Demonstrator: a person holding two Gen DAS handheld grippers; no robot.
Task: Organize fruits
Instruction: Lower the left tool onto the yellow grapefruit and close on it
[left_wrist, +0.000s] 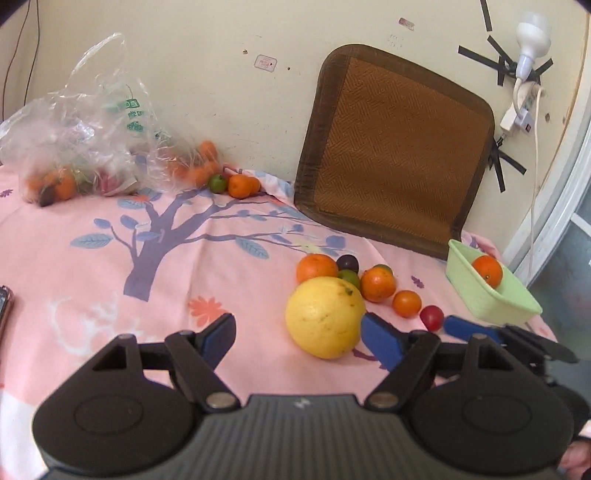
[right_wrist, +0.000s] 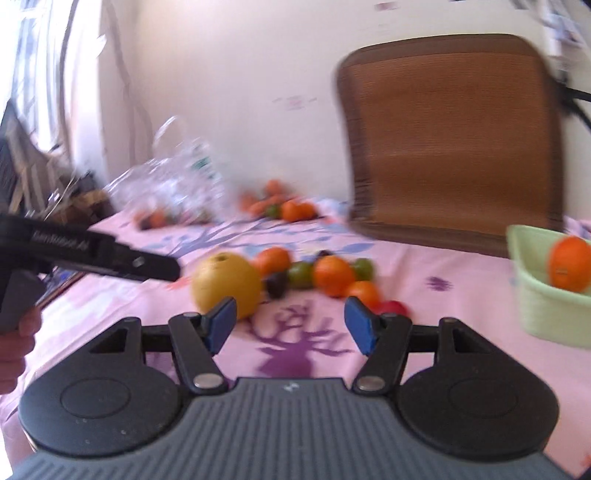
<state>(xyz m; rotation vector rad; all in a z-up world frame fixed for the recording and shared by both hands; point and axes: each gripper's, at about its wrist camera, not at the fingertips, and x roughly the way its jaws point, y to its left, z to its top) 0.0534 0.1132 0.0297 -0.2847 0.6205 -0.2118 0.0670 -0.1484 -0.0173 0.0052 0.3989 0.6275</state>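
sorting fruit on the pink sheet

sitting at the right edge of the pink bedsheet (left_wrist: 92, 288), a pale green tub (left_wrist: 476, 295) holds a single orange (left_wrist: 487, 270) against its far wall. at the back left, a crumpled clear plastic bag (left_wrist: 85, 136) has several more oranges and some darker fruit inside it, with a green fruit (left_wrist: 218, 183) and two small oranges lying just outside its mouth by the wall.

between bag and tub lies a loose cluster: a big yellow grapefruit (left_wrist: 325, 317) at the front, and behind and right of it three oranges, a dark plum (left_wrist: 347, 263), a green lime (left_wrist: 348, 278) and a small red fruit (left_wrist: 431, 317). a brown woven cushion (left_wrist: 395, 147) leans on the wall behind the tub.

the left gripper (left_wrist: 301, 334) is spread wide and grips nothing; its right blue pad sits against the grapefruit's lower right side, though real contact is hard to tell. the right gripper (right_wrist: 290, 325) is also wide apart and empty, held above the sheet in front of the cluster. its view is blurred; its own blue fingers also show in the left view, near the red fruit.
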